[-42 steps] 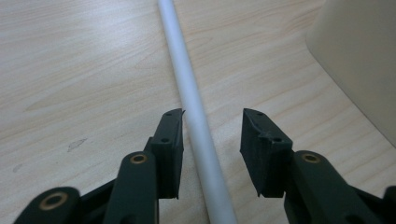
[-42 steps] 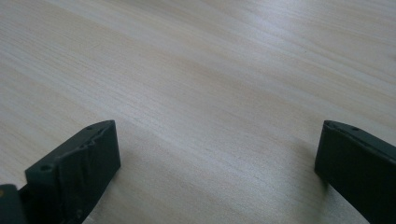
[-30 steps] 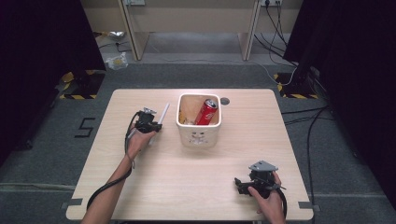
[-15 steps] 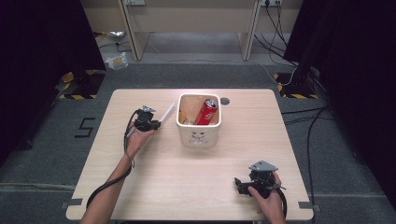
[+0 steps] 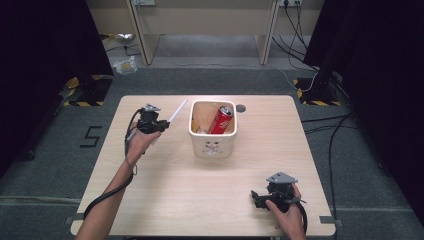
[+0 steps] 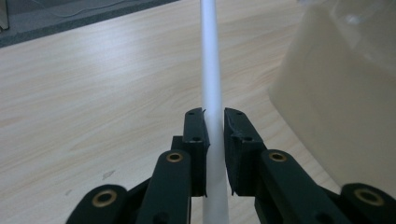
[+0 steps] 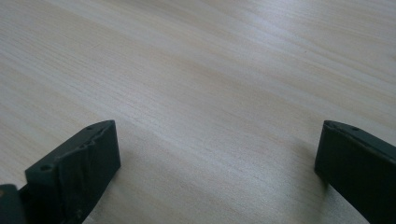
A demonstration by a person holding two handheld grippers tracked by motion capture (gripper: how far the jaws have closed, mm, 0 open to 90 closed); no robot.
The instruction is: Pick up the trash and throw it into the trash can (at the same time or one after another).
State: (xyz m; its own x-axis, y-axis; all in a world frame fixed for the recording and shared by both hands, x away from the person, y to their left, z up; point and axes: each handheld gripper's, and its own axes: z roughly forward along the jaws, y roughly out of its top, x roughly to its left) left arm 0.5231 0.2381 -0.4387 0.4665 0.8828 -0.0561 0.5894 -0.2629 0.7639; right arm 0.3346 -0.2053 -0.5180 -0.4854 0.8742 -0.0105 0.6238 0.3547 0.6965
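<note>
My left gripper (image 5: 161, 124) is shut on a thin white straw (image 5: 177, 109), held above the table just left of the white bin (image 5: 214, 146). In the left gripper view the straw (image 6: 209, 56) runs straight up between the two pads, pinched by the left gripper (image 6: 214, 116), with the bin's wall (image 6: 336, 93) at the right. A red can (image 5: 220, 120) leans inside the bin beside some tan paper. My right gripper (image 5: 257, 197) rests near the table's front right edge; in its own view the right gripper (image 7: 217, 140) is open over bare wood with nothing between the jaws.
The light wooden table (image 5: 165, 185) carries a small round dark hole (image 5: 241, 107) behind the bin. Cables trail on the grey floor to the right (image 5: 325, 125). A wooden desk frame (image 5: 205, 20) stands beyond the table.
My left hand has risen off the table with the straw in its grip, the straw's tip now higher and closer to the bin's rim. The right hand has stayed where it was.
</note>
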